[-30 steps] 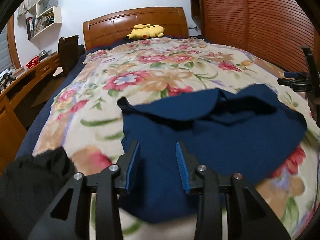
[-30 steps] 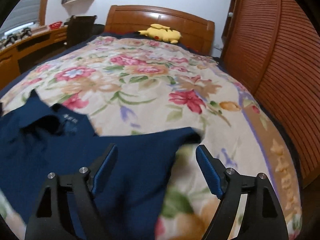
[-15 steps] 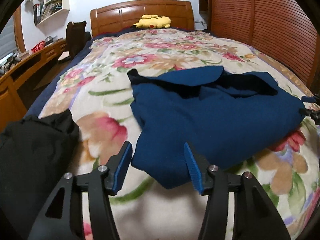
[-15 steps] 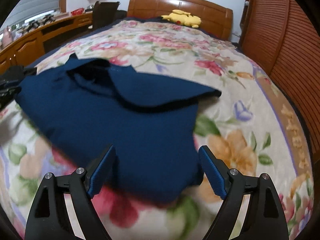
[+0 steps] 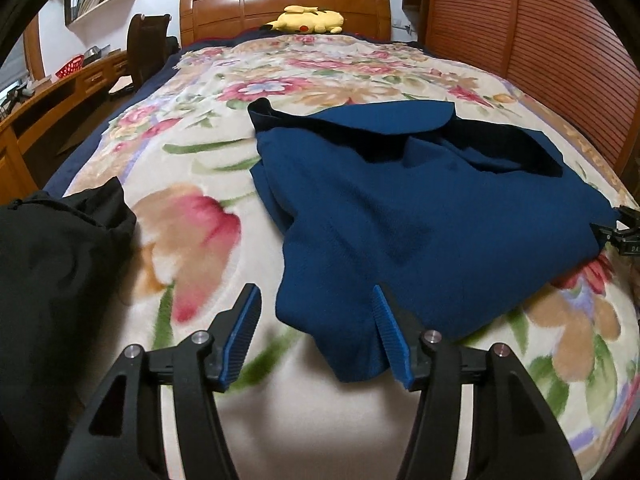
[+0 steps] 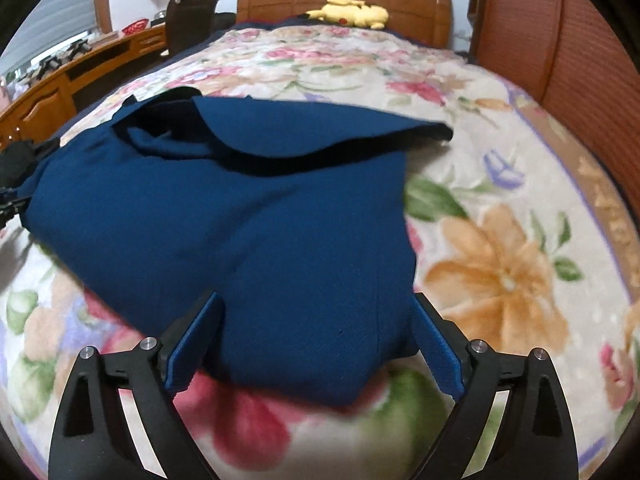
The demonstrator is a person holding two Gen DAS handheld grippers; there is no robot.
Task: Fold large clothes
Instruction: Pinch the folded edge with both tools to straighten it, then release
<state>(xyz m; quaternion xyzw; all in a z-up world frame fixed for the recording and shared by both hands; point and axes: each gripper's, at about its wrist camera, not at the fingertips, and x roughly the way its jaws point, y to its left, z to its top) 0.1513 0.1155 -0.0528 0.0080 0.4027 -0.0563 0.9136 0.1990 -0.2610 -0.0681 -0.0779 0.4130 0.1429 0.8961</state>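
**Blue garment laid on the bed, both grippers letting go**

Spread across the near half of a wide bed (image 5: 280,64) covered by a floral blanket (image 5: 192,216), with a wooden headboard (image 5: 284,4) at the far end and a slatted wooden wall (image 5: 540,48) along one side. Laid there, most likely, because the flat, roomy surface suits folding something this big.

Next in size: the dark blue garment (image 5: 400,216) itself, lying on the blanket near the foot of the bed. Already doubled over on itself, judging by the layered edges. Upper flap curled back at the far edge, showing a darker band along its rim. Fabric matte and thick-looking, with soft creases, not yet squared up.

Beside it at the left edge, a heap of black clothing (image 5: 52,264), apparently waiting its turn or set aside.

Then the tools. Left gripper (image 5: 316,336) low over the near corner of the garment, jaws opening, one blue pad on the fabric edge but no pinch visible. Right gripper (image 6: 316,344) over the opposite near corner, jaws opening and standing wide, cloth between them yet unclamped. Probably a release after laying a fold.

Smallest: a yellow plush toy (image 5: 308,20) against the headboard.
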